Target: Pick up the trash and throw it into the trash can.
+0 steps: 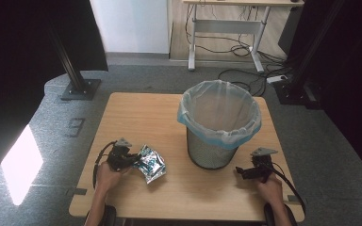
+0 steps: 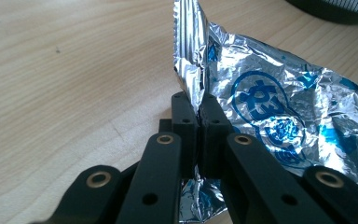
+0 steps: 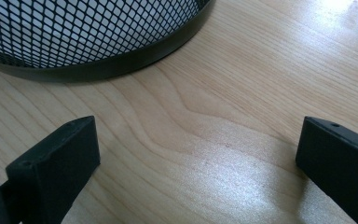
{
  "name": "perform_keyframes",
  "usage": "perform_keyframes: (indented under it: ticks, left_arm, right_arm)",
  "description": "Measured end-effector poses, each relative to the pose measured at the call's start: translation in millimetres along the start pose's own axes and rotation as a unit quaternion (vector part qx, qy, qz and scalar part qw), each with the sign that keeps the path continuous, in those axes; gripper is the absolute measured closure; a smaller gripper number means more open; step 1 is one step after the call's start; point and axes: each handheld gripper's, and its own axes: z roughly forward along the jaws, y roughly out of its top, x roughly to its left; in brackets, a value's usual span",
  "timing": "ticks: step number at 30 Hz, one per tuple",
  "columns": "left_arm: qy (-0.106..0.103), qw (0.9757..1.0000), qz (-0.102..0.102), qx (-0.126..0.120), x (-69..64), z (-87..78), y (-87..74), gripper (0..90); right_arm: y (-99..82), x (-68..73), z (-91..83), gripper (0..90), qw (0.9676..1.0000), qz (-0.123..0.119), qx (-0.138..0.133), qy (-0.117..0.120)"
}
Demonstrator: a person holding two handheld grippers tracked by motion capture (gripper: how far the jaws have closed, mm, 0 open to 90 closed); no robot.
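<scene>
Two tools on one wooden tabletop (image 1: 136, 113), one in each hand. One shiny silver and blue wrapper (image 1: 151, 163) at the left tool (image 1: 134, 160), near the left front of the tabletop. Left tool (image 2: 198, 114) squeezed tight on the wrapper (image 2: 279, 107), pinching a crumpled edge between its two black jaws, seen close in the left gripper view. Most of the wrapper spread out to the right of the jaws there, with one flap sticking up above them and a small bit poking out below. One bin (image 1: 219, 125) in black mesh standing upright on the right half of the tabletop, with one pale bag with a blue edge lining it and folded over the rim. Wrapper near the bin, off to its left, not touching it. Right tool (image 1: 240, 172) low by the tabletop, just beside the bin's right front foot. Right tool (image 3: 198, 149) wide apart, two jaws with bare wood between them, holding nothing. Curved bottom of the bin (image 3: 74, 32) just ahead of those jaws in the right gripper view.
</scene>
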Motion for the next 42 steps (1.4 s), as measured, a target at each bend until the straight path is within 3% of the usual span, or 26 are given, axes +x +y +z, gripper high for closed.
perform_keyframes:
  ticks: [24, 32, 42]
  left_arm:
    - [-0.033, 0.9993, 0.016, -0.009, -0.9, -57.1, 70.2, 87.1]
    - [-0.030, 0.9993, 0.025, -0.003, -3.5, -70.0, 91.2, 87.0]
    - [-0.034, 0.9988, 0.032, -0.015, -7.7, -92.8, 118.3, 87.0]
  right_arm:
    - [0.0, 0.1, 0.0, 0.0, 1.0000, 0.000, 0.000, 0.000]
    - [0.0, 0.3, 0.0, 0.0, 1.0000, 0.000, 0.000, 0.000]
    - [0.0, 0.8, -0.2, 0.0, 1.0000, 0.000, 0.001, 0.000]
